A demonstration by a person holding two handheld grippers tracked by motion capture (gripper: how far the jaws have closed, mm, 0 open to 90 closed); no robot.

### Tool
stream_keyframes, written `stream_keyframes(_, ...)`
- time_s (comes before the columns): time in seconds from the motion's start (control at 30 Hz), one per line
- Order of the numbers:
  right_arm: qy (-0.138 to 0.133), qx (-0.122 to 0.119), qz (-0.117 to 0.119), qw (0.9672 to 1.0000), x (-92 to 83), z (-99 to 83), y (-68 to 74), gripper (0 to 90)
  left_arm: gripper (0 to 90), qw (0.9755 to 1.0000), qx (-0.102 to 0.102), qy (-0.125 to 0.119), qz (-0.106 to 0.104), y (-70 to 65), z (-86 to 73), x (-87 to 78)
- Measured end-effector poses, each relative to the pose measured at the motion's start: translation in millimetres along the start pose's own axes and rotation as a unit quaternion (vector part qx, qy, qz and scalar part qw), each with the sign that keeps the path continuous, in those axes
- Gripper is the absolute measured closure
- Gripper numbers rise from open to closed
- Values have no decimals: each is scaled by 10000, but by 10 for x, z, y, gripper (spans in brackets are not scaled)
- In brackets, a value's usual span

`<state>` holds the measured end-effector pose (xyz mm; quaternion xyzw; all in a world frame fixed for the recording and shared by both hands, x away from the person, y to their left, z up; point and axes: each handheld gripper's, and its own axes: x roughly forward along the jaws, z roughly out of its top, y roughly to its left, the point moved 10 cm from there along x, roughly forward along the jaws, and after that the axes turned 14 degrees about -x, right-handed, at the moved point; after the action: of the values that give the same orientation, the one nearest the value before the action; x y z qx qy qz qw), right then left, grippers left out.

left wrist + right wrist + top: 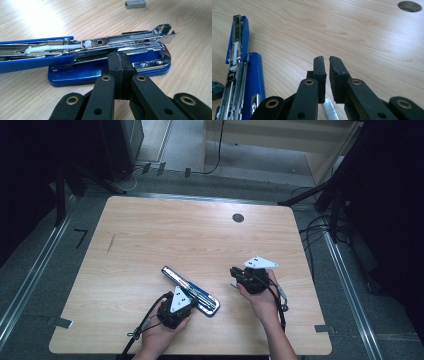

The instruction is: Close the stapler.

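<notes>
Loading a stapler looks like the job in hand. The wooden table (150, 235) stands on a grey floor (30, 270) with cables around it. On it lies the blue stapler (190, 291), opened out flat, its metal track bare. The left gripper (119, 65), jaws closed, presses on the base. The right gripper (327, 65), jaws a narrow slit apart, holds nothing; a strip of staples (330, 110) lies beneath it. Next, I judge, it must pinch that strip and carry it to the track.
</notes>
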<state>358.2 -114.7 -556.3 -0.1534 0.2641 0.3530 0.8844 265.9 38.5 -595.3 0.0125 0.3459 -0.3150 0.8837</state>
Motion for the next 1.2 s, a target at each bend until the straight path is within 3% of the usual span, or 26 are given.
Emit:
stream_keyframes(0.5,102,51,-98,9999,-97,-241,-160,826,900,10000,0,1,-4,0,0,0)
stream_keyframes(1.2,207,109,-87,9997,-143,-480,-249,788,900,10000,-3,-3,4,-3,-1,0)
